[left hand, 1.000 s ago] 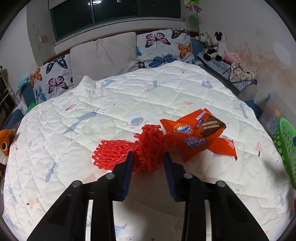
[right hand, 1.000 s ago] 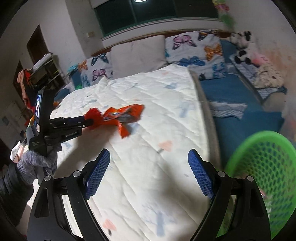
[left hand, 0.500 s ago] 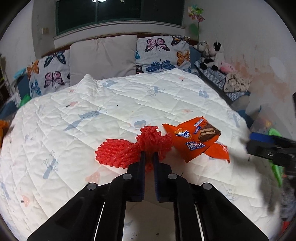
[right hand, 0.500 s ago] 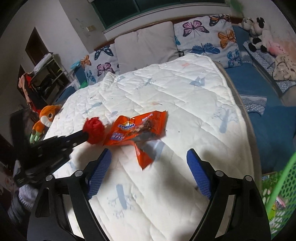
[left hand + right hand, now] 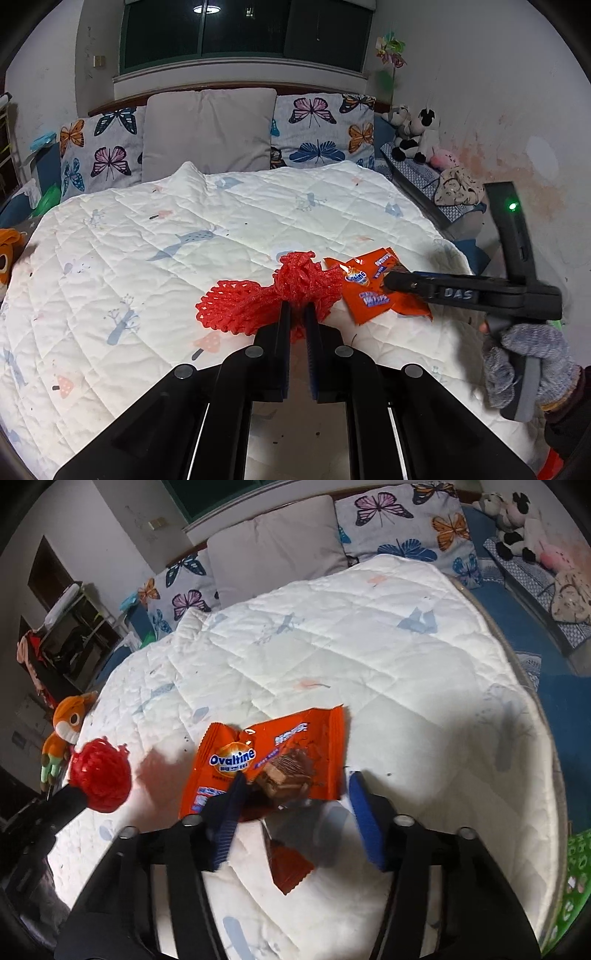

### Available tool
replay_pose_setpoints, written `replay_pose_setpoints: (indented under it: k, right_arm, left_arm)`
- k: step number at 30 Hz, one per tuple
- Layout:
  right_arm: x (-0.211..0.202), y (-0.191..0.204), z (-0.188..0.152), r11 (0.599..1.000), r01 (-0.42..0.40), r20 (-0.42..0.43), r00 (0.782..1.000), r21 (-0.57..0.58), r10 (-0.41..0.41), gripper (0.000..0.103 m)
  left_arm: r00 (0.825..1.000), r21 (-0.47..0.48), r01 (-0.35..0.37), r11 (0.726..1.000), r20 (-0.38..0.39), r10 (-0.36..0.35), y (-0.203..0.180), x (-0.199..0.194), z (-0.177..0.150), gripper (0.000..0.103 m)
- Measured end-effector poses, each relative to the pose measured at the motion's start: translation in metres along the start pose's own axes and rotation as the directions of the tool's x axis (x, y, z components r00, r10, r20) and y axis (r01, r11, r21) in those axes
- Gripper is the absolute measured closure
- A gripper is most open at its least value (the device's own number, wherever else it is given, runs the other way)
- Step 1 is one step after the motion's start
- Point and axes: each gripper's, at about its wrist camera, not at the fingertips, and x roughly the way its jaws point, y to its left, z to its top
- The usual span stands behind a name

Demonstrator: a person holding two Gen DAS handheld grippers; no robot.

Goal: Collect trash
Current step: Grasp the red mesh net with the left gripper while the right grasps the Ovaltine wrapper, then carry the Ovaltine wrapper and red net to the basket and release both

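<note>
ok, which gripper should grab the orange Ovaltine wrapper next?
Right. The right gripper already straddles the orange wrapper on the quilt, jaws closing around it. The left gripper is shut on the red foam net, so it is occupied.

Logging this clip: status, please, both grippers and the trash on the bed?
Left gripper shut on red mesh net. Right gripper closing around orange Ovaltine wrapper, not yet clamped. Nothing in the way.
</note>
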Motion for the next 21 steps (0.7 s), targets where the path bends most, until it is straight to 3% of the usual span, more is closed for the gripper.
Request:
replay_pose_setpoints:
  k: [2, 8, 21]
  right_arm:
    - [-0.003, 0.001, -0.004, 1.000, 0.008, 0.014, 1.000, -0.006, -0.008, 0.067]
    - [-0.023, 0.000, -0.012, 1.000, 0.007, 0.054, 0.999, -0.015, -0.007, 0.080]
    - [-0.105, -0.018, -0.062, 0.999, 0.029, 0.164, 0.986, -0.036, -0.023, 0.085]
  left_arm:
    - [1.000, -0.002, 0.000, 1.000, 0.000, 0.000, -0.001, -0.001, -0.001, 0.095]
    - [1.000, -0.014, 0.013, 1.000, -0.002, -0.013, -0.003, -0.005, -0.004, 0.095]
    - [0.996, 0.013, 0.092, 0.996, 0.006, -0.092, -0.047, -0.024, -0.012, 0.095]
